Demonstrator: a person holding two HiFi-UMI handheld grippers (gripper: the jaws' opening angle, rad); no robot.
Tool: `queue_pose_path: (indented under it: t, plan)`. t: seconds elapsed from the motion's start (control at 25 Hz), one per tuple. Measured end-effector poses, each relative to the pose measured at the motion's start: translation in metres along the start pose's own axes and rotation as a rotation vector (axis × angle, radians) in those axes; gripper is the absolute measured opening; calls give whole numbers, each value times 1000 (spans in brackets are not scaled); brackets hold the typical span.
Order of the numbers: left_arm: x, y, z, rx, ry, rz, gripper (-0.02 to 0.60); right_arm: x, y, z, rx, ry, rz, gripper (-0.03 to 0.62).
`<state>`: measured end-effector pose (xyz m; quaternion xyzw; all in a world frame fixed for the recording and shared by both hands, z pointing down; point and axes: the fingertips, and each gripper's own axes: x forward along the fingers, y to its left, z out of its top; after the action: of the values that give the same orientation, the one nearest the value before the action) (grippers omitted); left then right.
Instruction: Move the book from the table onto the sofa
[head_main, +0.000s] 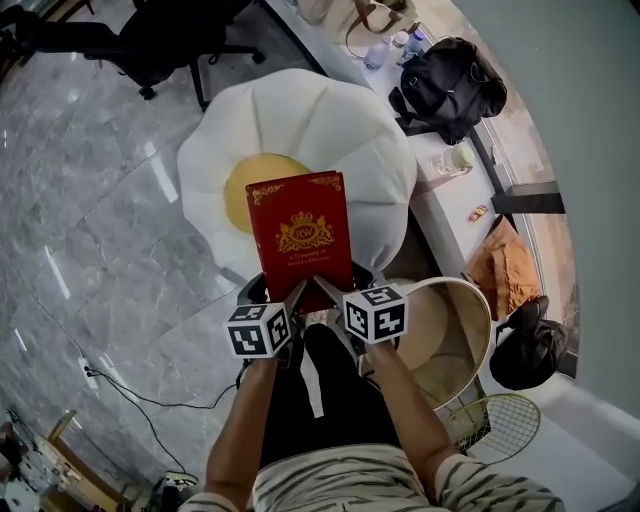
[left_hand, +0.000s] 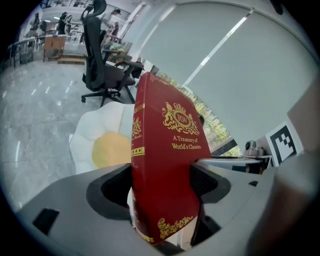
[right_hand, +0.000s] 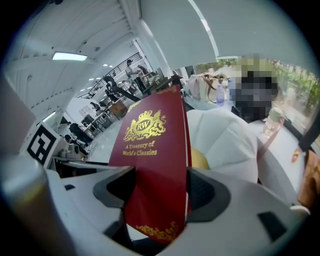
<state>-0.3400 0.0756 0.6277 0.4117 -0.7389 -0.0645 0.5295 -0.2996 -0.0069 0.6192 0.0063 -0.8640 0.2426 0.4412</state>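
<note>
A red hardback book (head_main: 300, 235) with gold print is held in the air over the near edge of the egg-shaped sofa (head_main: 330, 125), white with a yellow middle. My left gripper (head_main: 284, 300) is shut on the book's near left corner, and my right gripper (head_main: 335, 295) is shut on its near right corner. In the left gripper view the book (left_hand: 165, 170) stands between the black pads (left_hand: 205, 182), spine toward the camera. The right gripper view shows the book (right_hand: 152, 165) clamped between both pads, with the sofa (right_hand: 225, 140) behind it.
A white table (head_main: 455, 215) with a black bag (head_main: 445, 85), a cup (head_main: 458, 158) and bottles runs along the right by the window. A round tub chair (head_main: 440, 335) sits at my right. A black office chair (head_main: 160, 40) stands beyond the sofa on the marble floor (head_main: 90, 250).
</note>
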Motion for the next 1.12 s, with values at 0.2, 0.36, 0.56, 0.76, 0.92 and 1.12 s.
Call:
queue_pose_path:
  t: [0.2,0.36,0.56,0.76,0.92,1.12]
  plan:
    - [29,18,-18,-8,34,4,362,28,-18,-21,18,30,-9,325]
    - [52,36,-32,-15,57,1,362,53,-31,-36,25,53,-21,325]
    - [81,52,-46,-30,82,19,362,80,-50,-53,49,91,-22,322]
    - [104,74,-64,-92,105,42,362,109,-62,-69,39,137,-28,321]
    - [121,85,-71,-131,110,51,362,126,-73,-74,20,165,-13,319]
    - [145,92,-79,-140,127,47,362,144,-91,-83,36,180,-3,318]
